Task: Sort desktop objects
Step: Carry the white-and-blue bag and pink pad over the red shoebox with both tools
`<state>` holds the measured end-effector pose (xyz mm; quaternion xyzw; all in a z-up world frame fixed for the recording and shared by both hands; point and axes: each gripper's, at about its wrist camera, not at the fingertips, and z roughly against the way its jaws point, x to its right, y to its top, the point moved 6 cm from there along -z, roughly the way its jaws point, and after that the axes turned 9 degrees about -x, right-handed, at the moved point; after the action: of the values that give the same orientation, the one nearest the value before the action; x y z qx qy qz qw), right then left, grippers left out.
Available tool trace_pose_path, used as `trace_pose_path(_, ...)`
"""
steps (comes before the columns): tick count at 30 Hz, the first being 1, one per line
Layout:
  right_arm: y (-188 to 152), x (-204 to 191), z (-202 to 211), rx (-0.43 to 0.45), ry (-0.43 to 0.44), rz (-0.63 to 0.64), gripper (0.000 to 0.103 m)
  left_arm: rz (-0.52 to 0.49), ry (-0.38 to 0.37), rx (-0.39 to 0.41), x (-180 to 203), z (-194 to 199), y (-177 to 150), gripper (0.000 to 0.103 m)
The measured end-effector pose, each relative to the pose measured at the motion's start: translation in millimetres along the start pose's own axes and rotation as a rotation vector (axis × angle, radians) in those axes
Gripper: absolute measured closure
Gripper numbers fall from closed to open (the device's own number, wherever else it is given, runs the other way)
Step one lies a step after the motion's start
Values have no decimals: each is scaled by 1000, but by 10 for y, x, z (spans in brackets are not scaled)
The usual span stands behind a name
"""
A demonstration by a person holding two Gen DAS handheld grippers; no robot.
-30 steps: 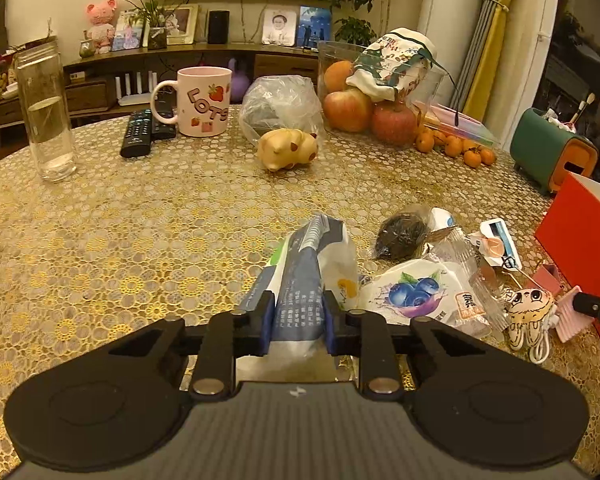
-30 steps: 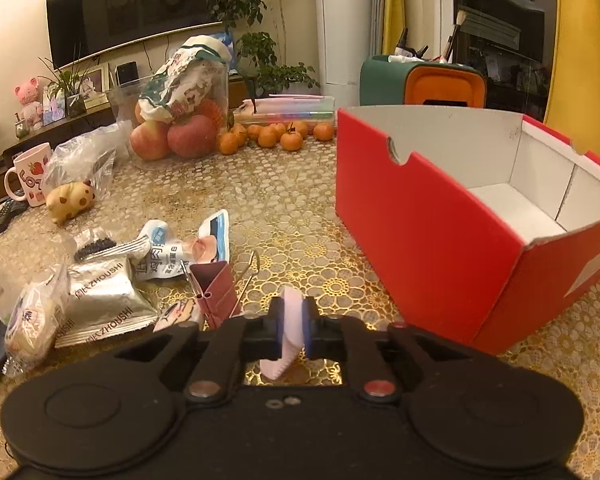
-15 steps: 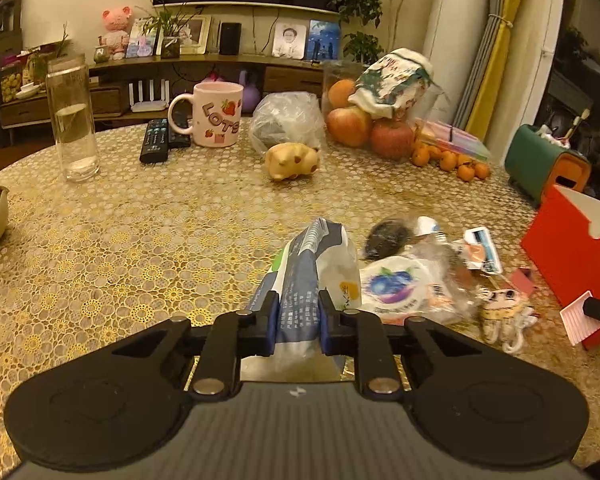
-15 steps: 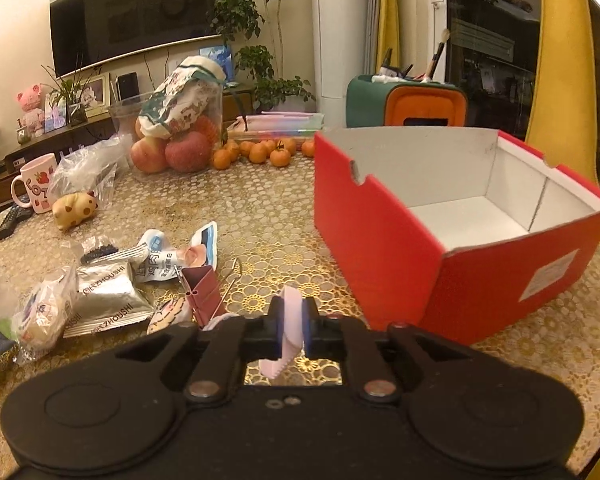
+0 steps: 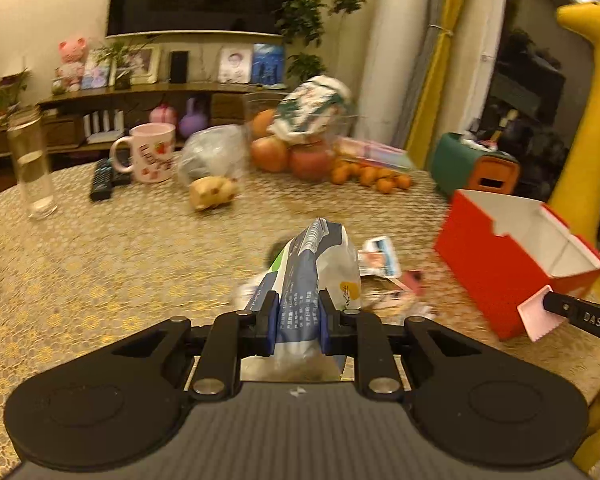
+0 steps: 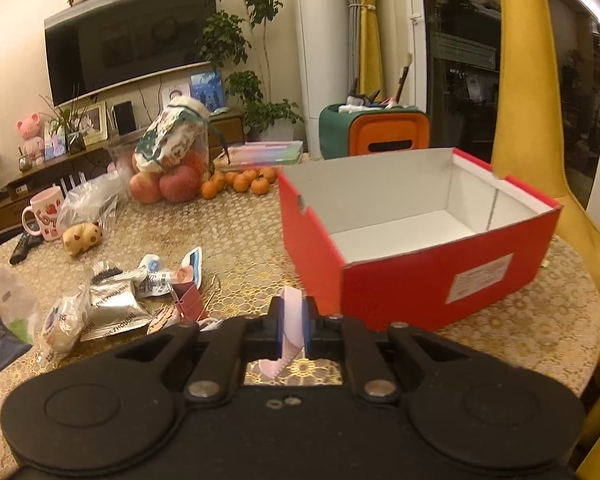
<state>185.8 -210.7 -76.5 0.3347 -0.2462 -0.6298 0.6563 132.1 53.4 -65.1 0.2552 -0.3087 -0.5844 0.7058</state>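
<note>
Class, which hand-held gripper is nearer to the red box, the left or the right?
Right. The right hand-held gripper, holding a pink packet, is just in front of the red box; the left hand-held gripper is farther off, beside the snack pile.

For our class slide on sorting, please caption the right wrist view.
Right gripper shut on a small pink packet, before an open, empty red cardboard box on the gold lace tablecloth.

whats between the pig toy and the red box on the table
In the right wrist view, snack packets and a pink binder clip lie between the pig toy and the red box.
</note>
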Motion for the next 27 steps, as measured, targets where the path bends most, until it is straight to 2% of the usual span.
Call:
trace_pose_path(15, 125, 618, 387, 67, -12, -61, 95, -188, -144, 13, 1249, 69, 95, 85)
trace_pose_path(22, 368, 891, 391, 109, -27, -53, 95, -246, -184, 25, 1712, -24, 329, 85)
trace_pose_path(27, 597, 1054, 276, 97, -18, -54, 95, -296, -217, 4, 2041, -132, 517, 85)
